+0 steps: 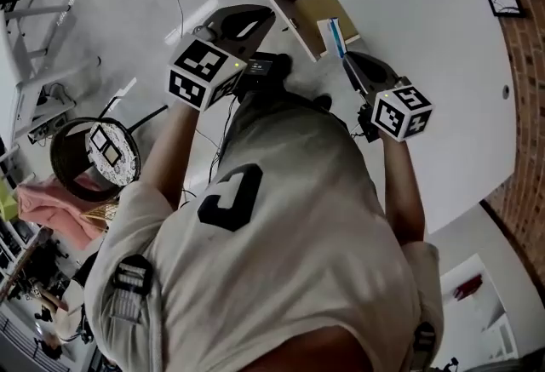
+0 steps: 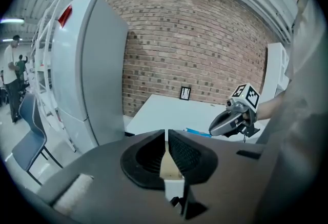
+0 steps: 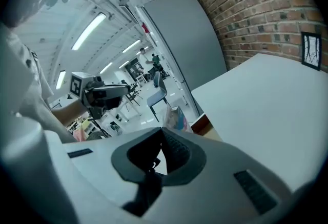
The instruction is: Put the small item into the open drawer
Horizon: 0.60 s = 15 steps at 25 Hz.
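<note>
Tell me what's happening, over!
Left claw shut, empty. Right claw shut, small item at its tip, beside the open drawer, not yet inside. Nothing between item and drawer.

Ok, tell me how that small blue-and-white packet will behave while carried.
The small packet looks thin and flat, so it is probably light and unlikely to roll. Pinched only at the right gripper's tips, it may flex or pivot.

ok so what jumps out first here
Two handheld grippers fill the middle of the head view: the left gripper shut and empty, the right gripper shut on a small blue-and-white packet. Just past the packet, an open drawer with a brown inside juts from the white table.
</note>
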Each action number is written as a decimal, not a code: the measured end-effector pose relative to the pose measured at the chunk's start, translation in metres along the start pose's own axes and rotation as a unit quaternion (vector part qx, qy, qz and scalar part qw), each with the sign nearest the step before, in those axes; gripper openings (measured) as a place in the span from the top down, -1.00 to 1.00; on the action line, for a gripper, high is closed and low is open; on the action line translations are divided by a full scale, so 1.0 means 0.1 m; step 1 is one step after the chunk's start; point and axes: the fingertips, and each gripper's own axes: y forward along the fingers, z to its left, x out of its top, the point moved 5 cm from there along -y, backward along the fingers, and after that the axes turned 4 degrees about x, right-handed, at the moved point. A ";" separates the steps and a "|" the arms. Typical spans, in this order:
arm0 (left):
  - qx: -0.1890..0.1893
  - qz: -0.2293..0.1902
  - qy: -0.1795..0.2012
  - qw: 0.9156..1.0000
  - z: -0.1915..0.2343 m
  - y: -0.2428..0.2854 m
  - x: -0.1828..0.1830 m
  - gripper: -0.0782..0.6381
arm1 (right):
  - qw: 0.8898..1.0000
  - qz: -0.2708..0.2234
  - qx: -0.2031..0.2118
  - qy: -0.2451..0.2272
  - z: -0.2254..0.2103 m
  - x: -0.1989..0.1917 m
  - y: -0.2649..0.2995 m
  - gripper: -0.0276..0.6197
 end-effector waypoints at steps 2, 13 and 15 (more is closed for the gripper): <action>-0.006 0.001 -0.007 1.000 0.24 0.00 -0.05 0.73 | 1.000 0.021 -0.019 -0.011 -0.06 -0.02 0.26 0.90; -0.025 0.021 -0.039 0.999 0.76 0.08 -0.27 0.73 | 0.984 0.141 -0.074 -0.081 -0.72 -0.44 1.40 0.90; -0.025 0.033 -0.046 0.998 0.80 0.07 -0.36 0.73 | 0.980 0.164 -0.075 -0.085 -0.85 -0.56 1.58 0.90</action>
